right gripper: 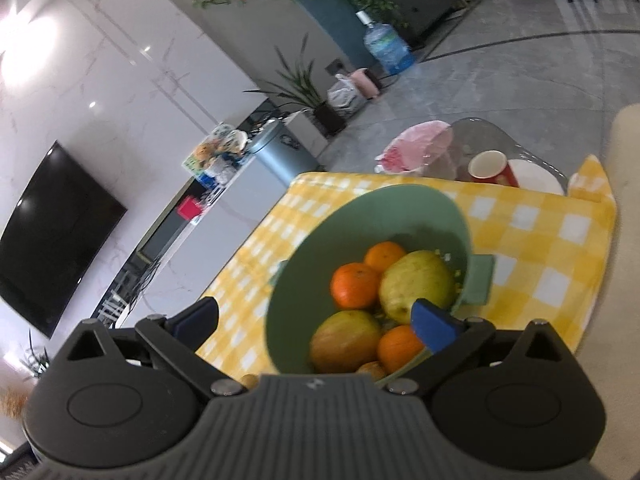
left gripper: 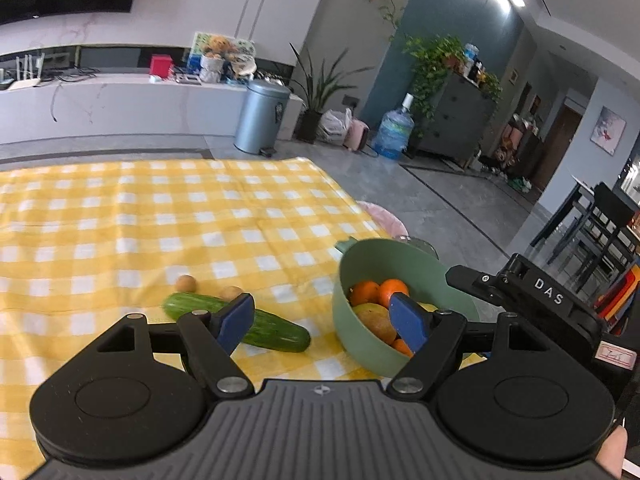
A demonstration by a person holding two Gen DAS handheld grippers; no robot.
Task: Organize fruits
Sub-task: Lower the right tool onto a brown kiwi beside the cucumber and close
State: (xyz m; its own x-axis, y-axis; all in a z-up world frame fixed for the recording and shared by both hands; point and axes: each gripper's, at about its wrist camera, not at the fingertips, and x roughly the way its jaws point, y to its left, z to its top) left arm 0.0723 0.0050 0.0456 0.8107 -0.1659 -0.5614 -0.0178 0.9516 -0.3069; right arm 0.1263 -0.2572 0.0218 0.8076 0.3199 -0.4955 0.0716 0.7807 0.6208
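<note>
A green bowl [left gripper: 400, 258] with side handles stands on the yellow checked cloth [left gripper: 160, 216]. It holds oranges [left gripper: 394, 288] and a brownish mango [left gripper: 378, 322]. My left gripper [left gripper: 322, 322] is open and empty, its blue pads [left gripper: 236, 320] spread between the bowl and a striped green cucumber [left gripper: 276, 330]. Two small tan round fruits [left gripper: 186, 283] lie just behind the cucumber. In the right wrist view the bowl [right gripper: 380, 216] shows oranges [right gripper: 355, 285], a yellow-green fruit [right gripper: 416, 284] and the brownish one [right gripper: 346, 340]. My right gripper [right gripper: 316, 322] hangs open over the bowl's near side, gripping nothing.
The bowl sits near the table's right edge. Beyond that edge a glass side table carries a red cup [right gripper: 490, 168] and a white plate [right gripper: 536, 178], beside a pink-lined bin [right gripper: 416, 146]. Farther off stand a grey trash can [left gripper: 262, 118] and a water jug [left gripper: 394, 132].
</note>
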